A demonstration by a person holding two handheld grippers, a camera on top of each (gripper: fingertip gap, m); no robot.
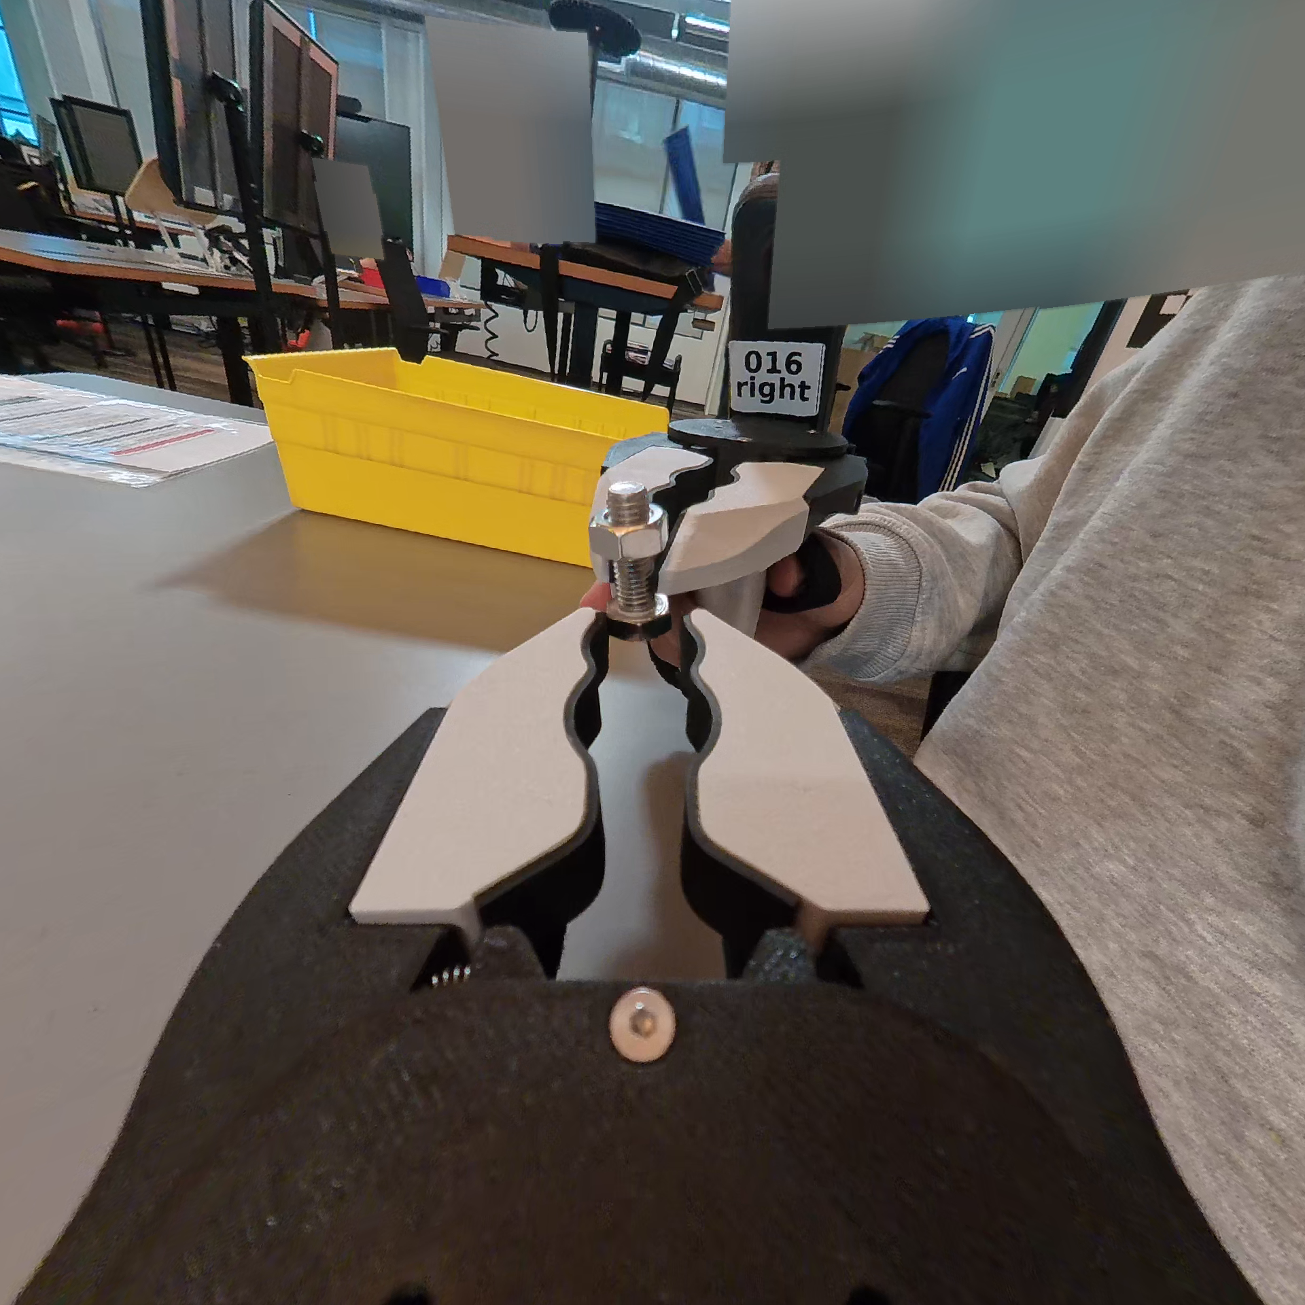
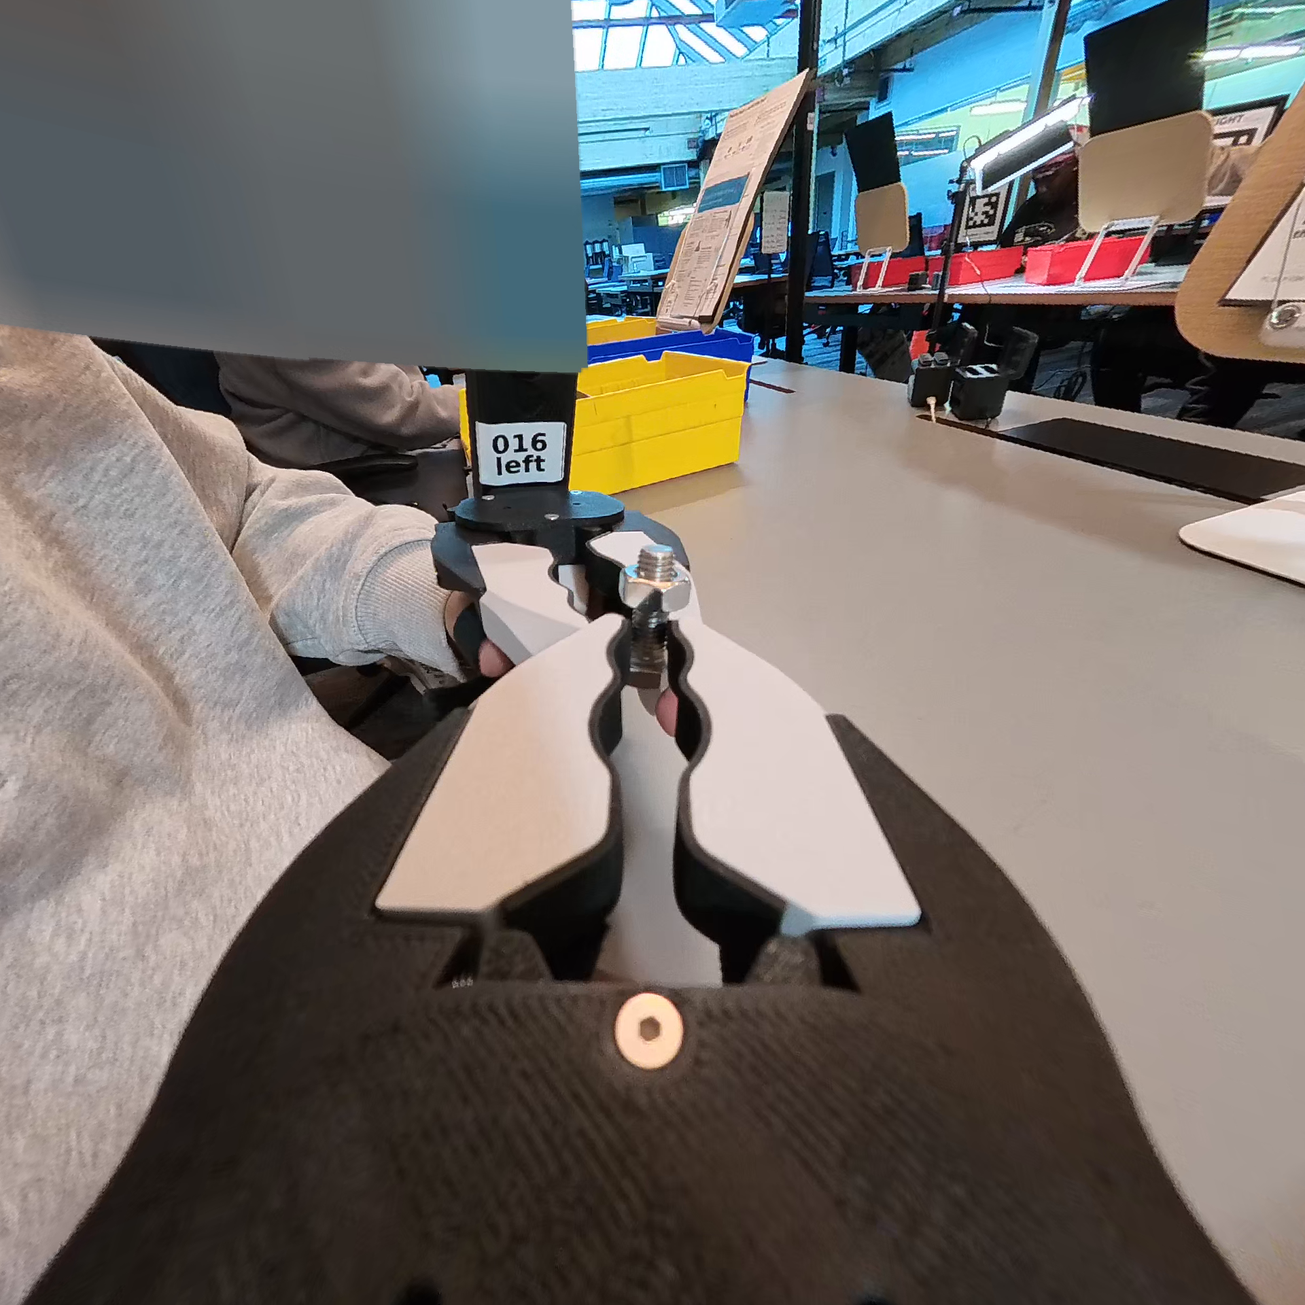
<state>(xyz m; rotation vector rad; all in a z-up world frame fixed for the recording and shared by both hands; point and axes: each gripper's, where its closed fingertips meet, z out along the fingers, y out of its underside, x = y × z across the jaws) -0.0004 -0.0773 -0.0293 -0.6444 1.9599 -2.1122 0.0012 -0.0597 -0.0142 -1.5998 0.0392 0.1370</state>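
A steel bolt [image 1: 634,586] stands upright in the air above the grey table [image 1: 176,671], with a hex nut [image 1: 628,531] threaded near its top. My left gripper [image 1: 639,620] is shut on the bolt's head at the bottom end. My right gripper [image 2: 648,627] comes in from the opposite side and is shut around the nut [image 2: 654,586], with the bolt's shank and head [image 2: 646,671] showing in the gap between its fingers. The two grippers meet tip to tip. Hands in grey sleeves [image 1: 911,565] hold both grippers.
A yellow bin [image 1: 438,452] stands on the table behind the bolt, beside a printed sheet [image 1: 106,431]. The right wrist view shows yellow [image 2: 657,424] and blue [image 2: 671,346] bins, small black boxes [image 2: 967,388], a black mat [image 2: 1144,452] and a white pad [image 2: 1257,537]. A person's torso [image 1: 1130,706] is close. Both grippers' tips are close together, under 4 cm apart.
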